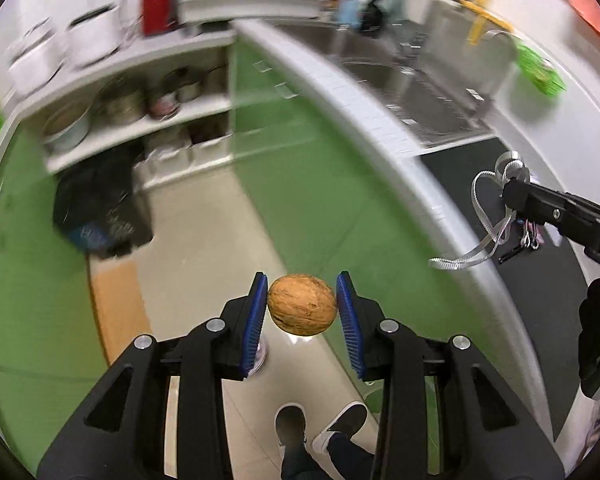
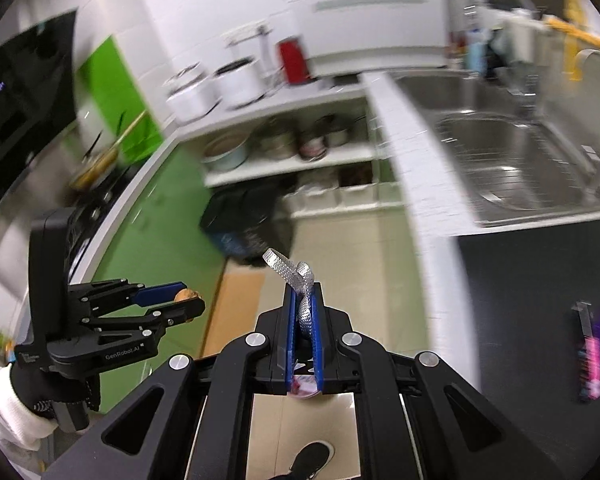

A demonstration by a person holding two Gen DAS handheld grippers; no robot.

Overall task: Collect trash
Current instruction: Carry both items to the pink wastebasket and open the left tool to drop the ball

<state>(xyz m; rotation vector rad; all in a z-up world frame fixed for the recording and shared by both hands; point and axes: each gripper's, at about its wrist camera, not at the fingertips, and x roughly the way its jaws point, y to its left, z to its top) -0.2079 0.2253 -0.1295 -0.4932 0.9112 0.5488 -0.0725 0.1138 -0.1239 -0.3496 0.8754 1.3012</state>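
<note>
I'm pinching a walnut [image 1: 302,305] between my left gripper [image 1: 302,308] pads: hard, rounded, likely to slip, so I'm holding it across its middle. My right gripper [image 2: 303,308] is clamping a limp silver ribbon [image 2: 296,280] near its knot. Beyond both fingertips, a blurred black bag [image 2: 244,224], probably the bin.

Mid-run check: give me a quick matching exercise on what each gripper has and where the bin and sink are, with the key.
Things:
1. walnut
2. silver ribbon
3. black trash bag
4. sink

Places:
A. set into the counter
B. on the floor below the shelves
C. clamped in the left gripper
D. pinched in the right gripper

Pairs: 1-C, 2-D, 3-B, 4-A
</note>
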